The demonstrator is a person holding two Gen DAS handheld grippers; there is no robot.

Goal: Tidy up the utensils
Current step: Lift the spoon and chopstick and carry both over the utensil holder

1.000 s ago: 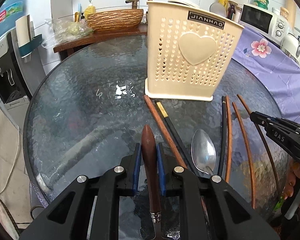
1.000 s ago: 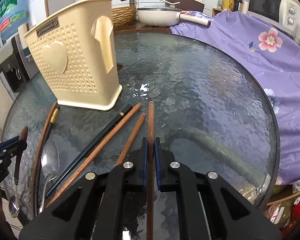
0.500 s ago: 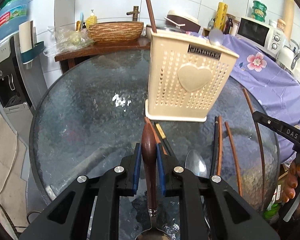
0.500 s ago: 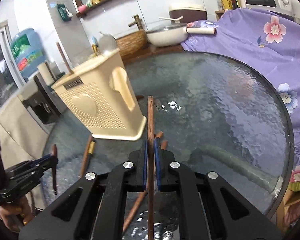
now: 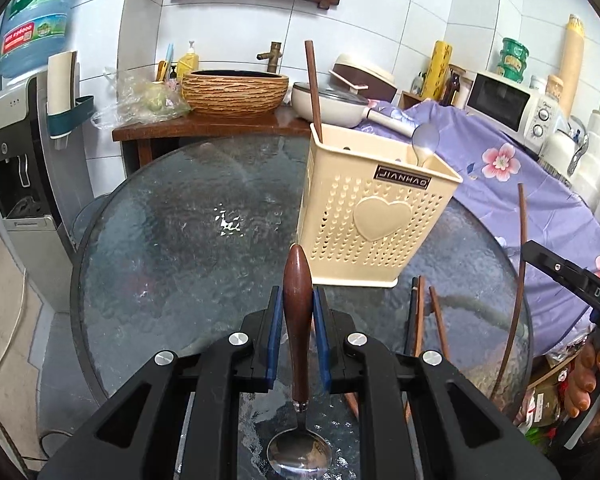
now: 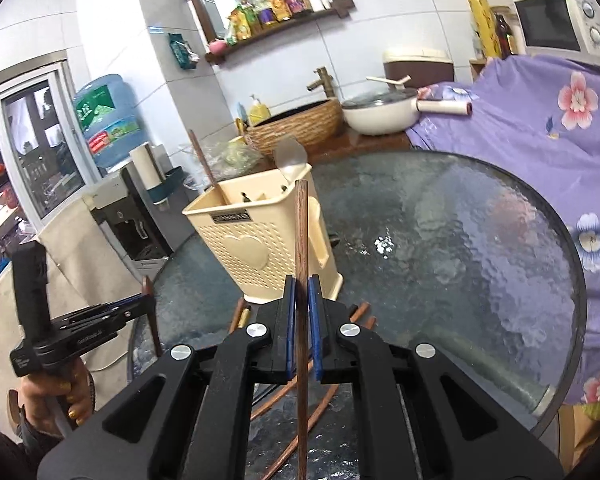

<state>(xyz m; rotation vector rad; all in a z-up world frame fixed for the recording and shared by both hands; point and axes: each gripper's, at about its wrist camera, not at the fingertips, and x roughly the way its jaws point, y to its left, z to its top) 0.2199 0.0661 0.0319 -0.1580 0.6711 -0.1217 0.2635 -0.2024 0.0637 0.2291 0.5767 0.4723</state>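
Note:
My left gripper (image 5: 297, 308) is shut on a spoon with a brown wooden handle (image 5: 297, 300); its steel bowl (image 5: 299, 456) hangs toward me above the glass table (image 5: 172, 264). My right gripper (image 6: 301, 292) is shut on a brown wooden chopstick (image 6: 301, 240), held upright and raised off the table; it also shows at the right of the left wrist view (image 5: 520, 264). The cream perforated utensil holder (image 5: 374, 220) stands on the table ahead, with one chopstick (image 5: 313, 84) and one spoon (image 5: 423, 140) in it. Loose chopsticks (image 5: 420, 320) lie in front of the holder.
A purple flowered cloth (image 5: 500, 168) covers the counter at the right, with a microwave (image 5: 512, 108) behind. A woven basin (image 5: 234, 90) and a white pan (image 5: 332, 106) sit on the wooden shelf behind the table. A water dispenser (image 5: 16, 152) stands at the left.
Both grippers have risen from the table, each lifting its utensil: the left with the spoon, the right with the chopstick. The holder now shows from above.

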